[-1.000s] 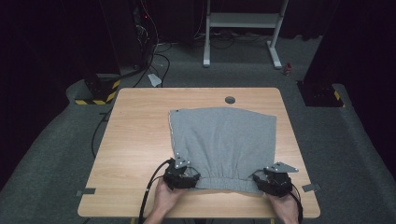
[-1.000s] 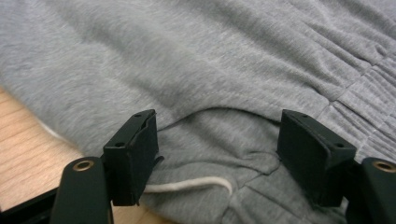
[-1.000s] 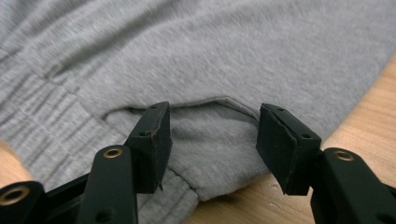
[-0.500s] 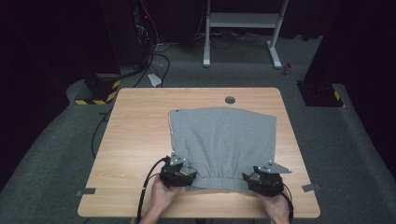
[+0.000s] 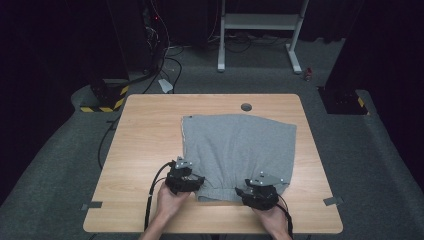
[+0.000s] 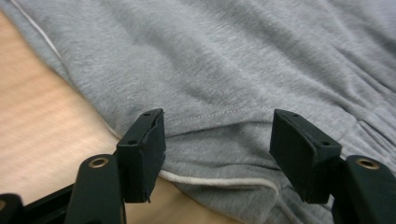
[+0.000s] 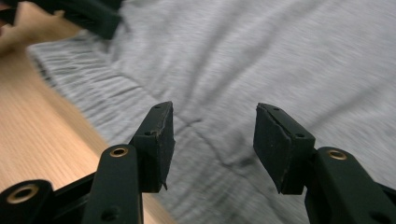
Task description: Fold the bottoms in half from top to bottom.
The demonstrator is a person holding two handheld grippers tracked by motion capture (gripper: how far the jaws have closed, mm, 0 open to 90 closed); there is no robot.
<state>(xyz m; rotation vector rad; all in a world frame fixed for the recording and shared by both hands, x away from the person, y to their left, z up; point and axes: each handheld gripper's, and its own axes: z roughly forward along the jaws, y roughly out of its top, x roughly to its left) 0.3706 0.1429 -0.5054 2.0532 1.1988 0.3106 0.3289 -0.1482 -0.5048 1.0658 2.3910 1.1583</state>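
Grey fabric, a pair of sweat shorts [image 5: 239, 152], lay flat across the middle of the wooden table [image 5: 150, 130], with the gathered waistband along the edge nearest me. In the high view my left gripper [image 5: 184, 176] sat at the near left corner of the shorts and my right gripper [image 5: 260, 191] at the near right corner, each held in one of my hands. Along the left gripper [image 6: 217, 149] I saw its jaws standing wide but just then closing, with a folded hem and a white drawcord [image 6: 224, 181] lying between them, the pads not pressing on the cloth. Along the right gripper [image 7: 212, 140] its jaws also stood apart and had just been closing, poised over the waistband, with cloth between them but not clamped. Bare wood showed to the left of the shorts.
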